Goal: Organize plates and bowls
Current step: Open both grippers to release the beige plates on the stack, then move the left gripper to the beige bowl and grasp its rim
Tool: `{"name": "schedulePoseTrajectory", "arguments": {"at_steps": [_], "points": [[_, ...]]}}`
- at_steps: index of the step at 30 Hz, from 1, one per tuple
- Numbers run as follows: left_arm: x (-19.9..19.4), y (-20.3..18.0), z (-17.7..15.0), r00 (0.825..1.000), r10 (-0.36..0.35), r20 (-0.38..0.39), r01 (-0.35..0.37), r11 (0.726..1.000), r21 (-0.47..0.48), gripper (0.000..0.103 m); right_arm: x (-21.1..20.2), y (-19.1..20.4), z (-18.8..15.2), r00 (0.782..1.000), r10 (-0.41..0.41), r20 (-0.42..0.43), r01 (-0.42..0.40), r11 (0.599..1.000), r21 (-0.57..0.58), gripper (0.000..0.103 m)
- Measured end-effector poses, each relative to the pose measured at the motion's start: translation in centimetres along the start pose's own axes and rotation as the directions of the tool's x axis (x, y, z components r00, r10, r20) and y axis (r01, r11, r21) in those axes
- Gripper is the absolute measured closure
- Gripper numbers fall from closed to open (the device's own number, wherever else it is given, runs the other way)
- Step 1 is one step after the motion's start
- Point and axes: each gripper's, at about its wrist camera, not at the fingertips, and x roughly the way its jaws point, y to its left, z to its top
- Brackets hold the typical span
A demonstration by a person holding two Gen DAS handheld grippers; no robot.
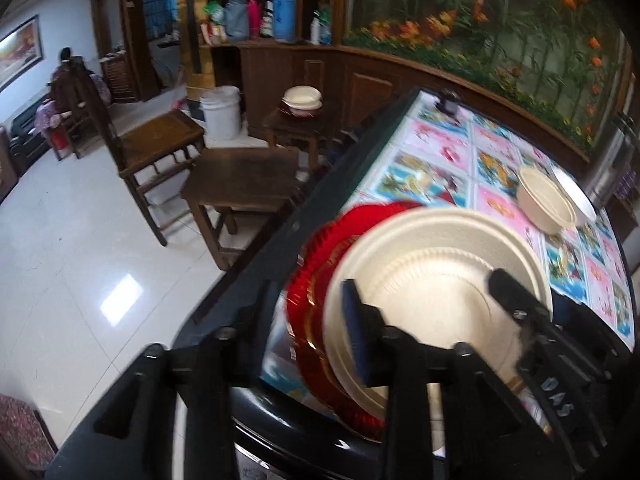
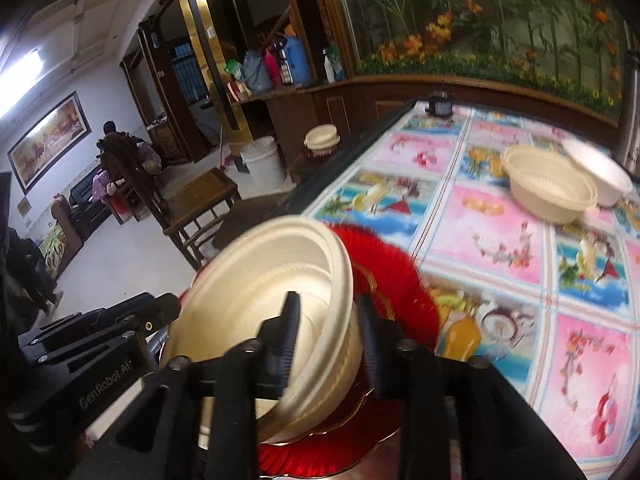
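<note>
Right gripper, lower centre of right wrist view: jaws part open, straddling near rim of stacked cream paper bowls, pads just off it. Left gripper part open too, fingers either side of same cream stack w/o pressing. Bowls sit on red gold-edged scalloped plates near table edge. Further up right on colourful floral tablecloth: cream ribbed basket bowl, white bowl touching behind.

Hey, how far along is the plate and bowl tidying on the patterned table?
Done: the cream paper bowls sit nested on the red scalloped plates. In hand: the left gripper and right gripper straddle that stack's edge, jaws apart, apparently not pinching. Left: the cream ribbed bowl and white bowl sit away from the stack.
</note>
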Motion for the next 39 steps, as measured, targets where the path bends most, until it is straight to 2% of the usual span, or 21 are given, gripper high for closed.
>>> {"name": "schedulePoseTrajectory", "arguments": {"at_steps": [1,3,5,7,12,16,19,22,24,26,29,33,39], "points": [[-0.3,0.1,0.2,1.0,0.014,0.018,-0.014,1.0,-0.008,0.053,-0.6,-0.4,0.2,1.0,0.001,0.028,-0.001,1.0,-0.002,0.066],[-1.2,0.3,0.4,0.997,0.045,0.07,-0.044,0.999,-0.025,0.044,-1.3,-1.4,0.5,0.997,-0.005,0.071,0.005,1.0,0.003,0.061],[-2.1,0.1,0.6,0.992,0.053,0.114,-0.049,0.998,-0.033,0.037,-2.1,-3.4,1.0,0.992,-0.038,0.123,0.035,0.999,0.031,0.047],[-3.0,-0.7,0.7,0.987,0.046,0.151,-0.043,0.999,-0.027,0.024,-2.5,-6.0,1.3,0.984,-0.079,0.158,0.067,0.995,0.078,0.041],[-4.3,-5.4,0.9,0.981,-0.008,0.192,-0.009,0.996,0.088,0.022,-2.6,-13.1,2.0,0.975,-0.157,0.154,0.123,0.97,0.21,0.039],[-3.8,-10.9,1.7,0.986,-0.058,0.156,0.024,0.977,0.213,0.02,-2.6,-18.8,2.3,0.969,-0.202,0.145,0.156,0.947,0.28,0.037],[-3.0,-14.9,2.4,0.989,-0.069,0.133,0.031,0.964,0.265,0.02,-2.9,-23.2,2.2,0.957,-0.239,0.166,0.176,0.929,0.327,0.037],[-1.6,-18.9,3.7,0.99,-0.058,0.132,0.018,0.957,0.289,0.02,-3.2,-28.1,1.7,0.956,-0.231,0.178,0.136,0.893,0.428,0.035],[0.0,-21.6,4.7,0.992,-0.042,0.123,0.005,0.958,0.287,0.02,-2.5,-31.3,1.4,0.957,-0.257,0.138,0.158,0.854,0.495,0.035],[1.4,-23.4,5.5,0.993,-0.027,0.115,-0.005,0.964,0.267,0.02,-2.6,-33.6,1.5,0.96,-0.239,0.146,0.125,0.832,0.541,0.033],[4.4,-25.8,6.7,0.997,0.007,0.075,-0.023,0.974,0.225,0.02,-3.1,-34.7,2.0,0.946,-0.276,0.171,0.148,0.836,0.529,0.033],[7.4,-27.5,7.9,0.992,0.093,0.081,-0.105,0.981,0.162,0.02,-2.9,-36.2,2.2,0.957,-0.231,0.178,0.097,0.828,0.552,0.033],[9.8,-28.6,8.8,0.986,0.15,0.074,-0.157,0.983,0.097,0.02,-2.6,-36.7,2.4,0.965,-0.186,0.184,0.045,0.81,0.585,0.033]]}}
